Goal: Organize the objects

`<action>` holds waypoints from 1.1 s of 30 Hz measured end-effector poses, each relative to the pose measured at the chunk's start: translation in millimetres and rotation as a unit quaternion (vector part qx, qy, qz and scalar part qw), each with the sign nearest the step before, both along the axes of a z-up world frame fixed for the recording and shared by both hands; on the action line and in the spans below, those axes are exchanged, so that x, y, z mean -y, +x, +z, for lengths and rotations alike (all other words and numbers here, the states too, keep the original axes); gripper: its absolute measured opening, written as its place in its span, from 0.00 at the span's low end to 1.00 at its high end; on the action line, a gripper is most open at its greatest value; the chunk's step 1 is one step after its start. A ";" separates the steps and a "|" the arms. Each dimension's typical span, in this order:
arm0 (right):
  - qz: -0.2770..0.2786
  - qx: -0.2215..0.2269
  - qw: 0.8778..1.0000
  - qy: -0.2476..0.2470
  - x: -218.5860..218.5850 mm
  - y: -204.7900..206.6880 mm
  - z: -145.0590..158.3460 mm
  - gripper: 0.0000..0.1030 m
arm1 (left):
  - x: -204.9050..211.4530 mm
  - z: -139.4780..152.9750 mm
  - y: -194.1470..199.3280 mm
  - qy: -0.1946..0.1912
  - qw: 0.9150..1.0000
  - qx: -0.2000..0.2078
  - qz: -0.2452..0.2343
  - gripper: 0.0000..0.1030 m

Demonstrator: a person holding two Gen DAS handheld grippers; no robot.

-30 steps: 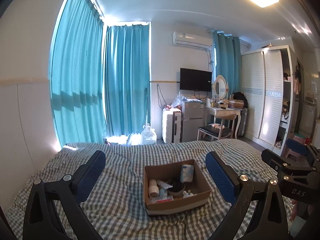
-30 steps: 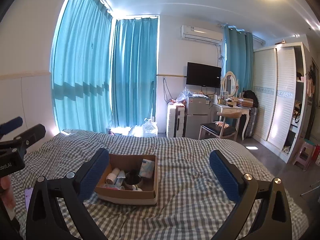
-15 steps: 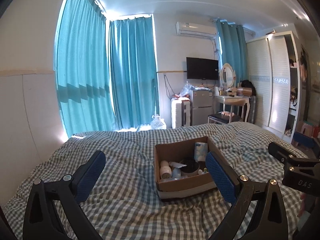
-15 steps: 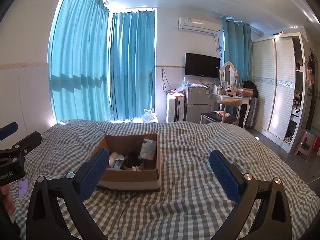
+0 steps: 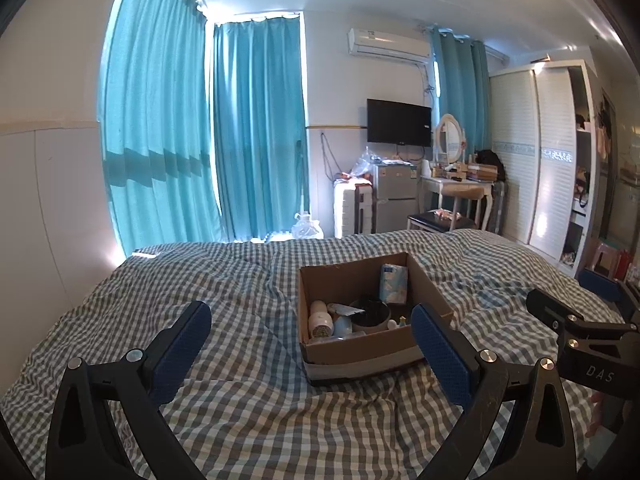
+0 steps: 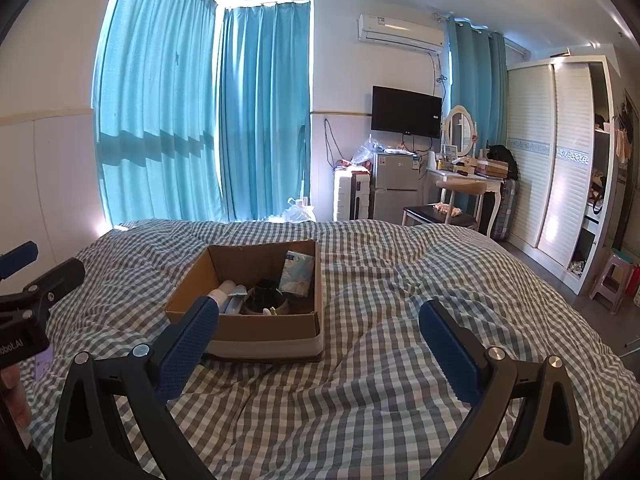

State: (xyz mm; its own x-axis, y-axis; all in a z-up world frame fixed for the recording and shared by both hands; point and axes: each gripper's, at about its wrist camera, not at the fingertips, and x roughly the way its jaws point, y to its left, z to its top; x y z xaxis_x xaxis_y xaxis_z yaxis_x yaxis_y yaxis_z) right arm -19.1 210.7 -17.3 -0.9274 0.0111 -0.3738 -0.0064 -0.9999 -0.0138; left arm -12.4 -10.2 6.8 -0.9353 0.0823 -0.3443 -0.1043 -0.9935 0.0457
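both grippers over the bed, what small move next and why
Probably ease the left gripper forward and down toward the box. Both grippers' jaws stand open and empty, the box's contents are untouched, and the box sits nearer the left gripper's line than the right gripper's.

Open cardboard box [image 5: 372,350] of toiletries on checked bedspread [image 5: 248,400], beyond wide-spread left claw [image 5: 310,344].

Cardboard box [image 5: 356,350] contents past the left gripper [image 5: 310,340] too small and jumbled to name surely; its blue right finger pad [image 5: 438,350] covers the box's near right corner. From the right wrist, the right gripper [image 6: 318,340] has its left finger pad [image 6: 188,350] hiding the box's near left corner and part of a pale bottle [image 6: 224,289]. Both gripper frames cut off by the bottom edges; hand [image 6: 14,396] at far left only partly seen
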 end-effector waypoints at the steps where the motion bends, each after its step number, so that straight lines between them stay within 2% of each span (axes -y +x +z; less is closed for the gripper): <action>1: -0.001 -0.001 1.000 0.000 0.0 0.9 0.1 0.98 | -0.9 -0.7 0.1 -0.002 1.000 0.000 -0.002 1.00; 14: -0.004 0.007 1.000 0.001 -0.2 -1.0 -3.8 0.98 | 6.5 -5.4 -3.4 0.025 1.000 0.016 0.004 1.00; 26: -0.004 0.004 1.000 0.000 -1.1 4.7 -5.0 0.98 | 2.3 -1.1 1.6 0.025 0.999 0.014 -0.015 1.00; 33: -0.005 0.008 1.000 -0.001 -2.8 3.9 -6.6 0.98 | -1.0 3.0 4.3 0.021 1.000 0.014 -0.009 1.00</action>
